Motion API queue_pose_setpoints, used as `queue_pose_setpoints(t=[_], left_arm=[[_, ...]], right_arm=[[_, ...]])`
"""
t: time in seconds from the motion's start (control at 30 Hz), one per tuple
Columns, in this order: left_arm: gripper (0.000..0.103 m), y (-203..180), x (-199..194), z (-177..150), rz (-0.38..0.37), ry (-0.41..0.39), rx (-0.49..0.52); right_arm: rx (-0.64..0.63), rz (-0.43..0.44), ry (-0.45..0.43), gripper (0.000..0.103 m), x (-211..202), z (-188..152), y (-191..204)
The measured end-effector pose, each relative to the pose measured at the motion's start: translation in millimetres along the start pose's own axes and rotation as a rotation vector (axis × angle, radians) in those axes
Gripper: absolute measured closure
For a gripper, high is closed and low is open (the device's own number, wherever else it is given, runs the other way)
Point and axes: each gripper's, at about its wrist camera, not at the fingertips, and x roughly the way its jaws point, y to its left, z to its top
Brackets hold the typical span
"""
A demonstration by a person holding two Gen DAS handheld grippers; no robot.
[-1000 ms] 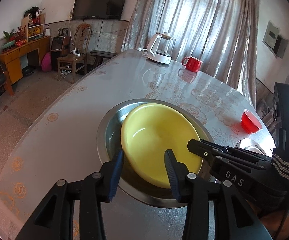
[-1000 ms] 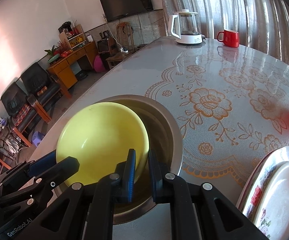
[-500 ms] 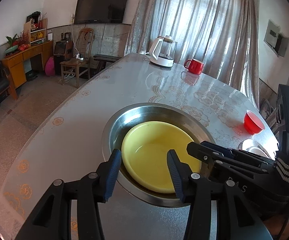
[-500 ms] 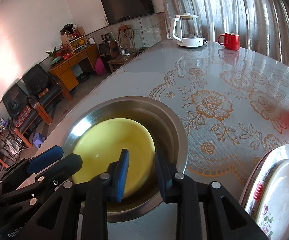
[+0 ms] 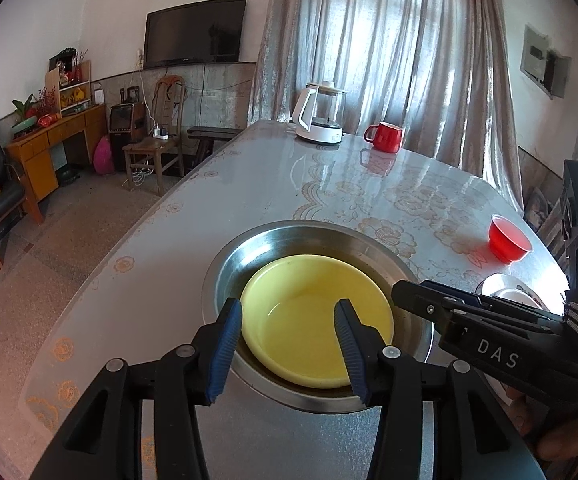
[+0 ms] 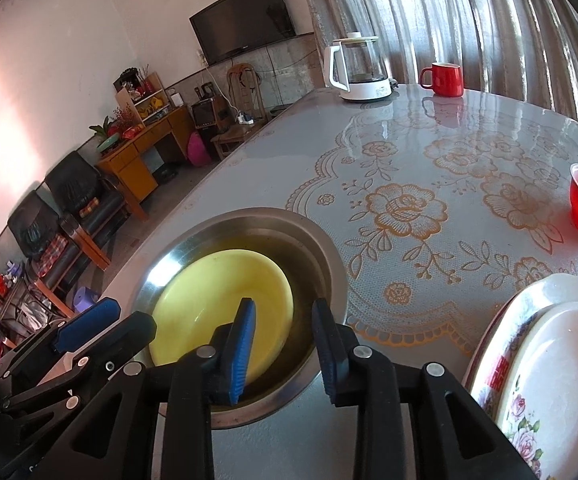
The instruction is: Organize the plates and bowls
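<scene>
Resting flat inside the wide stainless-steel basin (image 5: 225, 264), item one: the shallow round yellow plastic bowl (image 5: 313, 320), mouth up, toward the basin's near side.

Item two: your left gripper (image 5: 289, 344), blue-padded fingers spread apart, holding nothing, poised over the yellow bowl's near rim without touching it.

Item three: your right gripper (image 6: 283, 340), fingers likewise parted and empty, above the basin's right edge, just beside the bowl.

Item four: a white floral porcelain plate (image 6: 489, 340) with a smaller plain white plate (image 6: 561, 364) stacked on it, to your right on the grey floral-patterned table (image 6: 409, 160).

Item five: a small red plastic bowl (image 5: 509, 238), standing apart farther along.

Item six: a white-based glass kettle (image 5: 321, 118) and red mug (image 5: 385, 137), at the far end.
</scene>
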Motion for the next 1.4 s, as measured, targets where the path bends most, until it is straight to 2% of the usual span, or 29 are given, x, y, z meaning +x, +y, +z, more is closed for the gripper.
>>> queue_pose_setpoints(t=[0.23,0.6,1.4], left_arm=[[0.054,-12,-3,4,0.001,-0.012,0.036],[0.05,-37,-9,7,0.007,-0.04,0.114],[0.049,-105,3,6,-0.029,-0.028,0.279]], right_arm=[[0.039,-0.007,-0.022,0.073,-12,-1,-14],[0.13,-0.038,-0.052,0.066,-32,-5,-47],[0.311,-0.111,-0.126,0.066,-73,-22,-121]])
